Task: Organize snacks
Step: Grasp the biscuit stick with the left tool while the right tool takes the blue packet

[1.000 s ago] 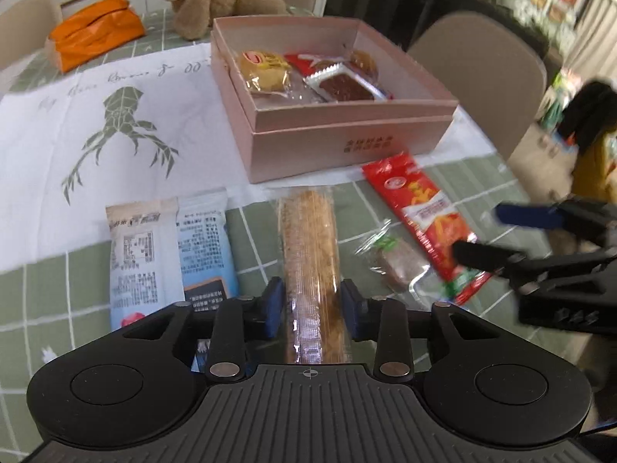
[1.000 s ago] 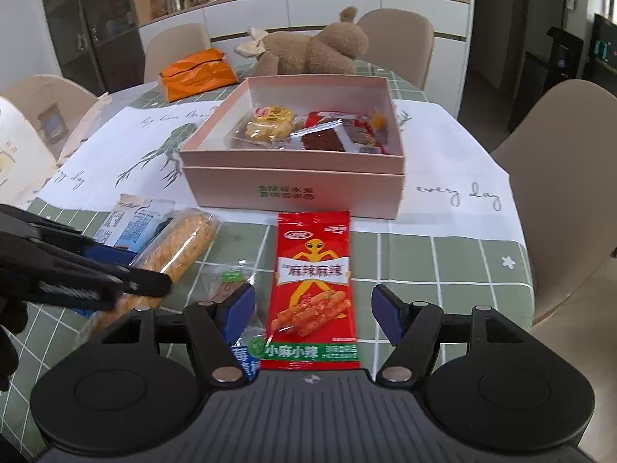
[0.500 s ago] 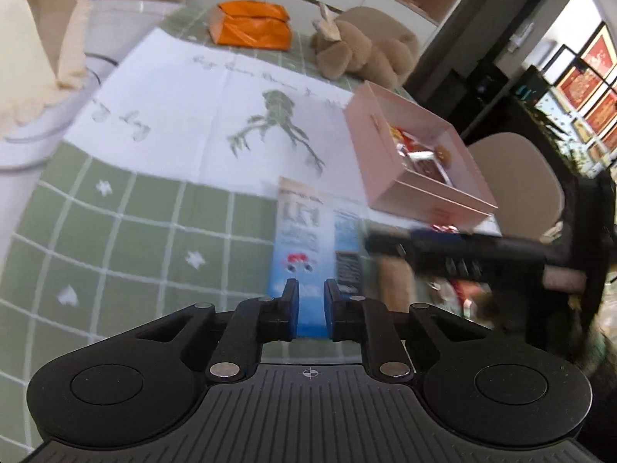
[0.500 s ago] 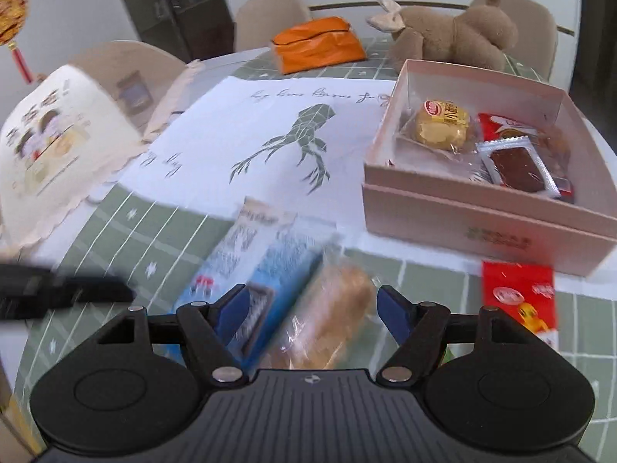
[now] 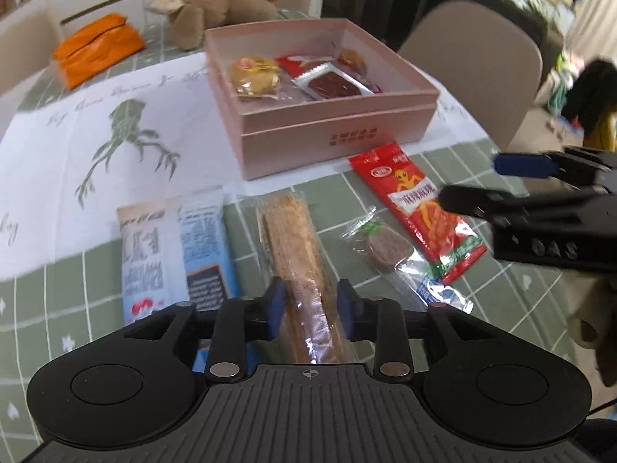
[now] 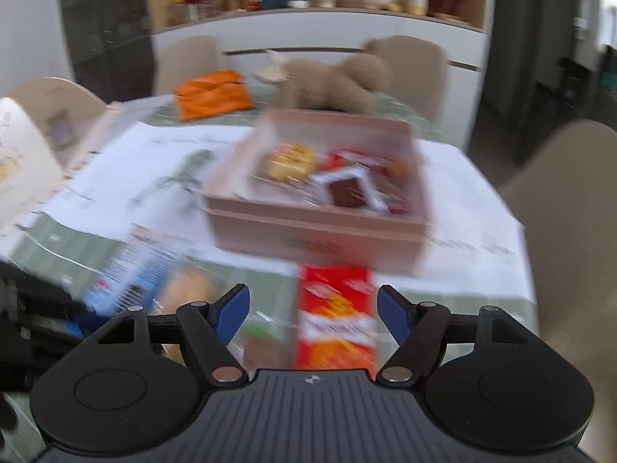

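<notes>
Now the left gripper (image 5: 310, 303) has its blue pads on either side of the long clear-wrapped biscuit stick (image 5: 299, 258), seemingly clamped on its near end. The right gripper (image 6: 311, 316), jaws wide apart and empty, hangs over the red flat spicy-strip packet (image 6: 334, 316). At twelve o'clock from both sits the pink cardboard box (image 5: 331, 135), already holding several snacks. Judged step: picking up the stick; next it likely needs lifting clear and carrying forward over the box's near wall.
</notes>
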